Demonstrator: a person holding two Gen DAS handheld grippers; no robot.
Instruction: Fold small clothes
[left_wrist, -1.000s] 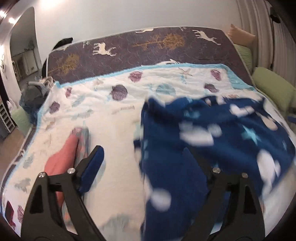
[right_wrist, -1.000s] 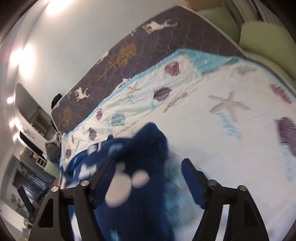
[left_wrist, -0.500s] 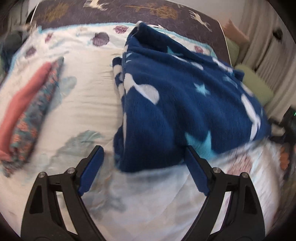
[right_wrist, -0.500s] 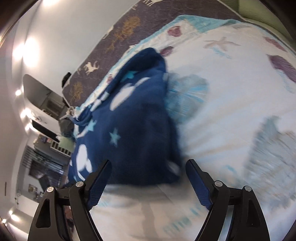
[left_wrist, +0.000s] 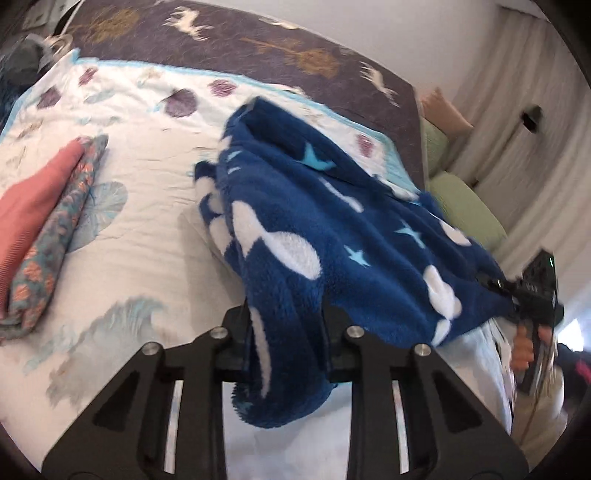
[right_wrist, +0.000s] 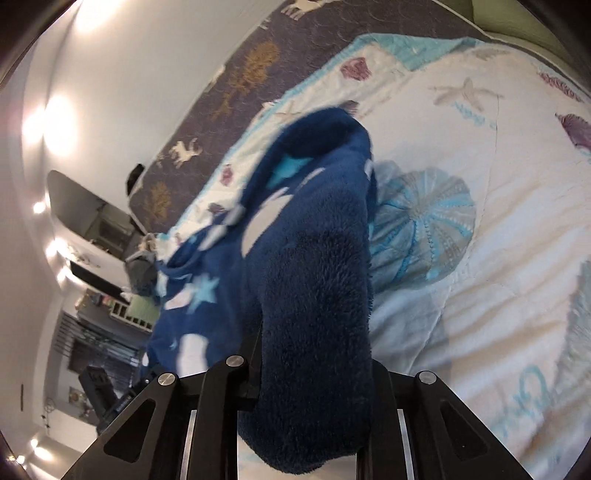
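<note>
A dark blue fleece garment (left_wrist: 332, 229) with white moons and light blue stars is stretched between both grippers above the bed. My left gripper (left_wrist: 286, 332) is shut on its near left corner. My right gripper (right_wrist: 314, 376) is shut on the other near corner of the garment (right_wrist: 314, 295). The right gripper also shows at the right edge of the left wrist view (left_wrist: 532, 295), at the garment's far end. The rest of the fleece hangs down and trails onto the quilt.
A white quilt (left_wrist: 140, 177) with shell and starfish prints covers the bed. A folded pile of pink and floral clothes (left_wrist: 40, 221) lies at the left. A dark mattress with deer prints (left_wrist: 258, 40) stands behind. Green cushions (left_wrist: 465, 206) sit at the right.
Both grippers were open around the garment's near edge half a second ago. Both have closed on its corners and lifted that edge off the quilt.
</note>
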